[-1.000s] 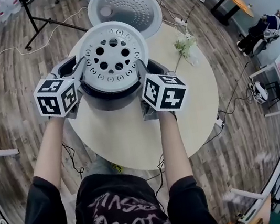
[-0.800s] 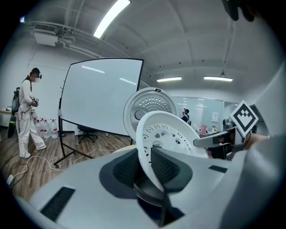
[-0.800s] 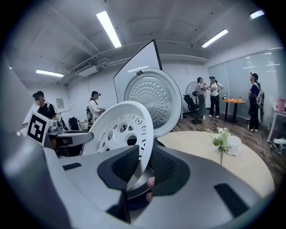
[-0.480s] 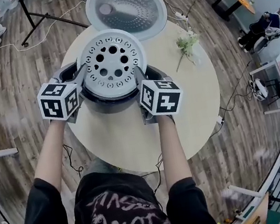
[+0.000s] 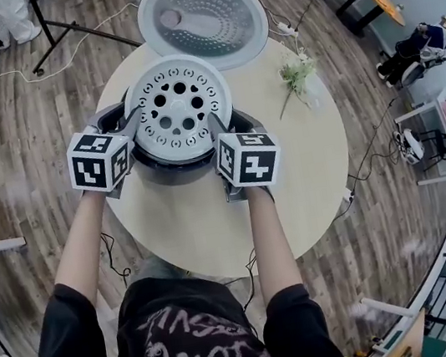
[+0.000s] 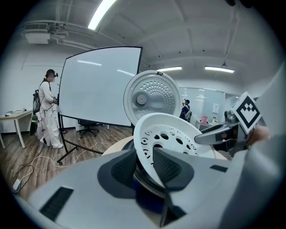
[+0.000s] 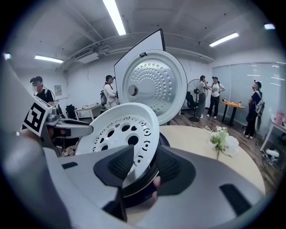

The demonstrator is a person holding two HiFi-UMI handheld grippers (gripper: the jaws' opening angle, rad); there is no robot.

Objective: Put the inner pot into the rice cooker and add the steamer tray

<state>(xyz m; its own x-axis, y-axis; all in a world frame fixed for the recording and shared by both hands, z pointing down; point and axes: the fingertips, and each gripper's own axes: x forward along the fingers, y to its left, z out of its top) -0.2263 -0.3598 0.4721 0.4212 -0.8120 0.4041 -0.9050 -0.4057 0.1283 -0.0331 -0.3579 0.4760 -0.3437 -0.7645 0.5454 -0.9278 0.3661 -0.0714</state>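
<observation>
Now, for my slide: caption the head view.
Steamer tray on the open rice cooker; left gripper and right gripper jaws just opening round its rim.

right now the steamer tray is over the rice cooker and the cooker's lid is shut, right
Wrong on the lid: it stands open behind the rice cooker, as the head view shows. The steamer tray is over the cooker.

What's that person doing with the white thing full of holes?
A person is fitting the white steamer tray into the open rice cooker on the round table. The left gripper and the right gripper each straddle the tray's rim, on opposite sides. Both pairs of jaws have just been opening, so the tray looks set down and let go.
</observation>
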